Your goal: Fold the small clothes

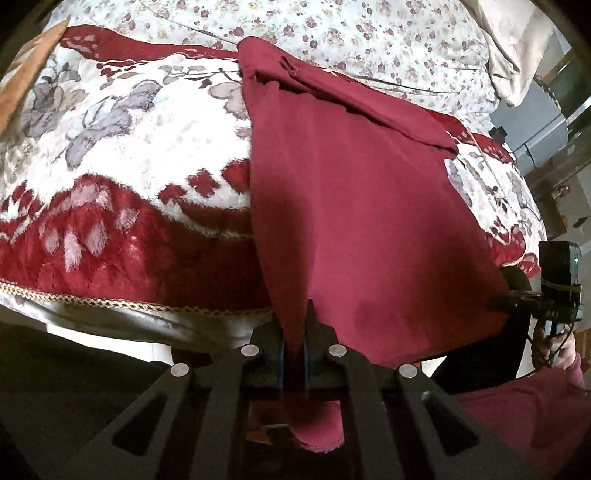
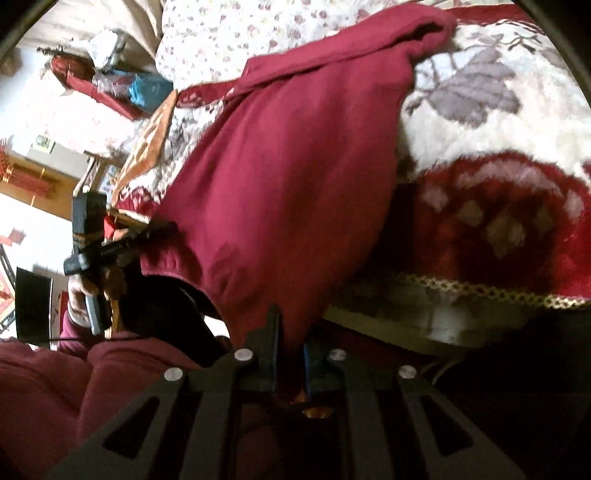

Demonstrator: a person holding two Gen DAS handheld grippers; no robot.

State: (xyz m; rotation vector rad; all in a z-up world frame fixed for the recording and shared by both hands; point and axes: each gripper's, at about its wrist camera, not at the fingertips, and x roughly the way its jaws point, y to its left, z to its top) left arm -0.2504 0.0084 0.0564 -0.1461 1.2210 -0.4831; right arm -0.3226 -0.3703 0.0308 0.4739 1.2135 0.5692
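A dark red garment stretches from the bed's near edge up across the blanket, its far end folded over. My left gripper is shut on the garment's near left corner, and cloth hangs down between its fingers. In the right wrist view the same garment rises from my right gripper, which is shut on the near right corner. Each view shows the other gripper at the side: the right gripper at the cloth's right corner, the left gripper at its left edge.
A plush red and white floral blanket covers the bed, with a small-flowered sheet behind it. The blanket's trimmed edge hangs over the bed's side. A person's hand and a red sleeve show at lower left. Room clutter lies beyond.
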